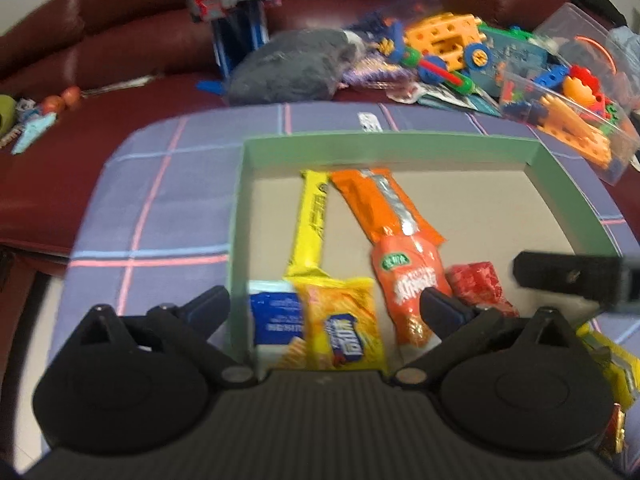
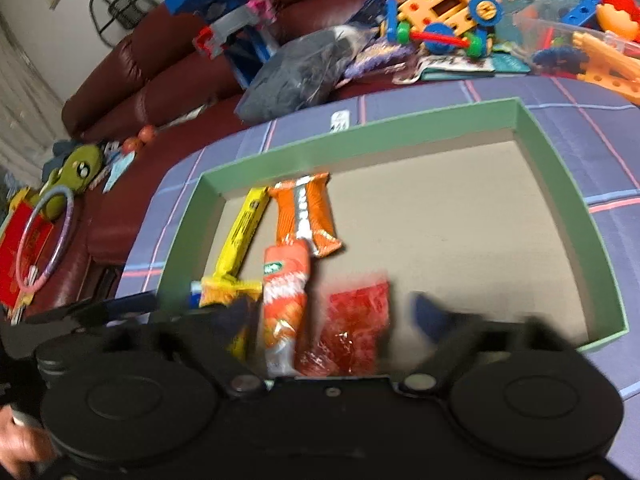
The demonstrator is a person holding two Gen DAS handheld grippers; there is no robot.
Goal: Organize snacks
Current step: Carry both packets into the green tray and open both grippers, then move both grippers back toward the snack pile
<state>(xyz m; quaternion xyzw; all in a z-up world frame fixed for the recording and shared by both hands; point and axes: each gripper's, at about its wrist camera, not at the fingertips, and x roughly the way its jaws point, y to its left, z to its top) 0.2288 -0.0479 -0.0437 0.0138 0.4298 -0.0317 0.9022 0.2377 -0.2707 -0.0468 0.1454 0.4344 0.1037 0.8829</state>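
A green-walled box (image 1: 392,148) (image 2: 360,136) lies on a purple plaid cloth (image 1: 160,200). Along its left side lie a yellow bar (image 1: 310,220) (image 2: 244,232), an orange wrapper (image 1: 372,204) (image 2: 308,212), an orange snack bag (image 1: 408,280) (image 2: 286,288), a red packet (image 1: 476,284) (image 2: 356,328), a yellow cracker packet (image 1: 340,320) (image 2: 228,292) and a blue-white packet (image 1: 274,316). My left gripper (image 1: 324,306) stands open over the cracker packet, its left finger outside the box wall. My right gripper (image 2: 332,316) is open, blurred, over the red packet and the orange bag.
More yellow packets (image 1: 612,360) lie outside the box at the right edge. Behind the cloth, a dark red sofa (image 1: 100,40) carries a grey bag (image 1: 288,64), building toys (image 1: 444,44) and a clear plastic bin (image 1: 560,112). The box's right half is bare.
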